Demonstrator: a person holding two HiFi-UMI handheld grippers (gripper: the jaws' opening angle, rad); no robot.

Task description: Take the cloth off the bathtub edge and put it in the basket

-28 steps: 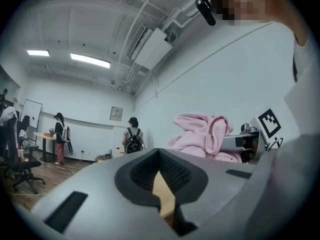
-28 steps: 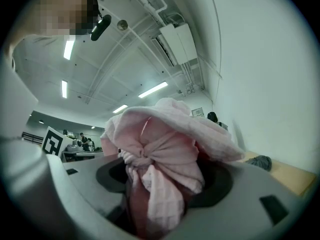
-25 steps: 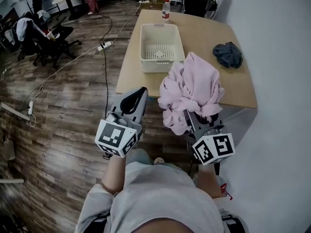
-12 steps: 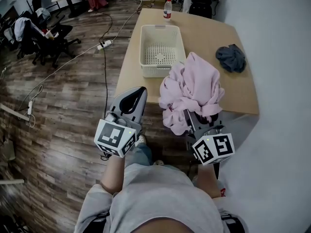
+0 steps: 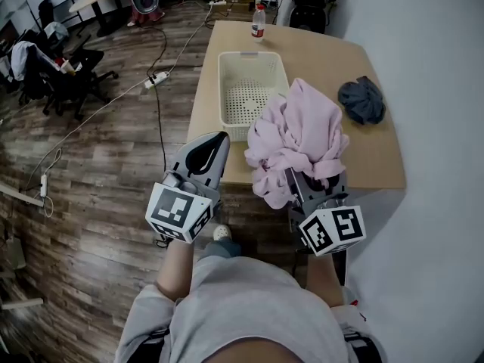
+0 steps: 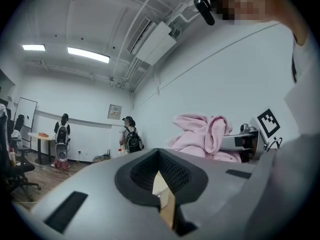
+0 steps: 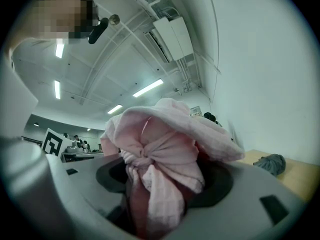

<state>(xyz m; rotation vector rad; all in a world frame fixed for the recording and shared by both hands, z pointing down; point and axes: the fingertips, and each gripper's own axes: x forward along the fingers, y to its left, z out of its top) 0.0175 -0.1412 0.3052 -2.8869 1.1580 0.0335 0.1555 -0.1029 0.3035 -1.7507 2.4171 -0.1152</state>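
Two grippers, transport step: right gripper (image 7: 157,191) jaws clamped on the bunched pink cloth (image 5: 299,138), held aloft; left gripper (image 5: 215,144) jaws together, empty. Next, probably: advance over the basket (image 5: 231,89) on the surface (image 5: 325,51), then release.

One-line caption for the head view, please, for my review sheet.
Right claw holds a bunched pink cloth near the empty cream basket on the wooden table; left claw shut.
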